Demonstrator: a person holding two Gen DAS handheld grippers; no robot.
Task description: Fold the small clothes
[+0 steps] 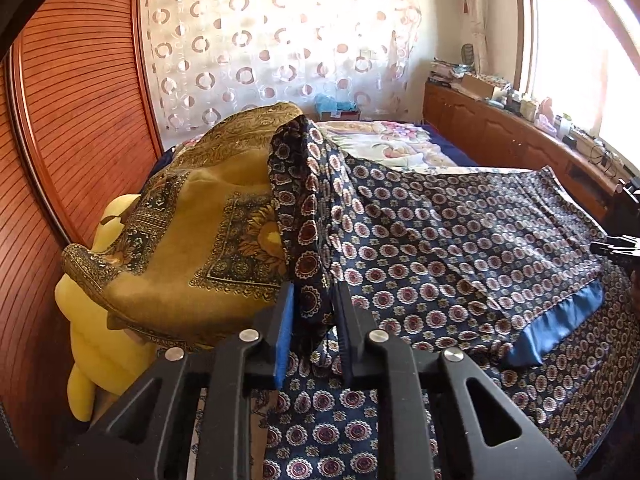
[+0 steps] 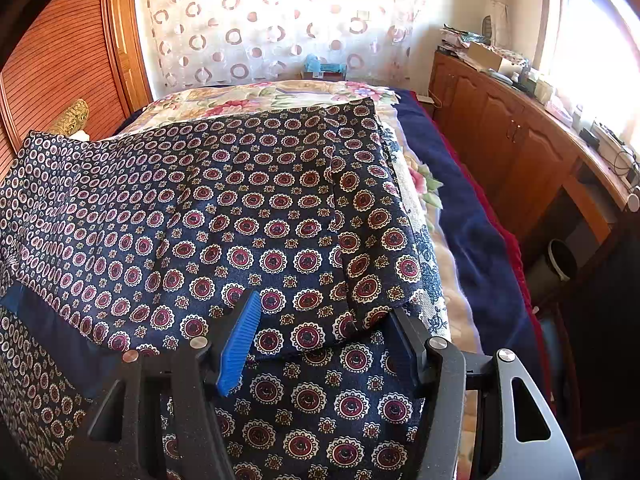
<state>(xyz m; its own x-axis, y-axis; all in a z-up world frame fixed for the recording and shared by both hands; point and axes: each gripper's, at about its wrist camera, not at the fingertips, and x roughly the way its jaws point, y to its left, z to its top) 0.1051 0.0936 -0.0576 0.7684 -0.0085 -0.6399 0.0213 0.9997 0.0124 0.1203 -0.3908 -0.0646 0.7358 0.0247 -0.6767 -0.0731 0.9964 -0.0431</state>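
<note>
A navy cloth [image 1: 460, 232] printed with red and white medallions lies spread on the bed, its blue-lined edge folded back. My left gripper [image 1: 314, 320] is shut on a bunched fold of its left edge, which rises in a ridge in front of the fingers. In the right wrist view the same navy cloth [image 2: 248, 208] lies flat, a folded corner to the right. My right gripper [image 2: 324, 336] stands open over the near edge, and the cloth lies flat between its fingers. The right gripper's black tip [image 1: 616, 246] shows at the far right of the left wrist view.
An ochre patterned scarf [image 1: 192, 232] drapes over a yellow plush toy [image 1: 92, 340] left of the cloth. A floral blanket [image 2: 280, 92] covers the bed behind. A wooden wardrobe [image 1: 80, 100] stands on the left. A cluttered wooden cabinet [image 2: 520, 128] runs along the right under the window.
</note>
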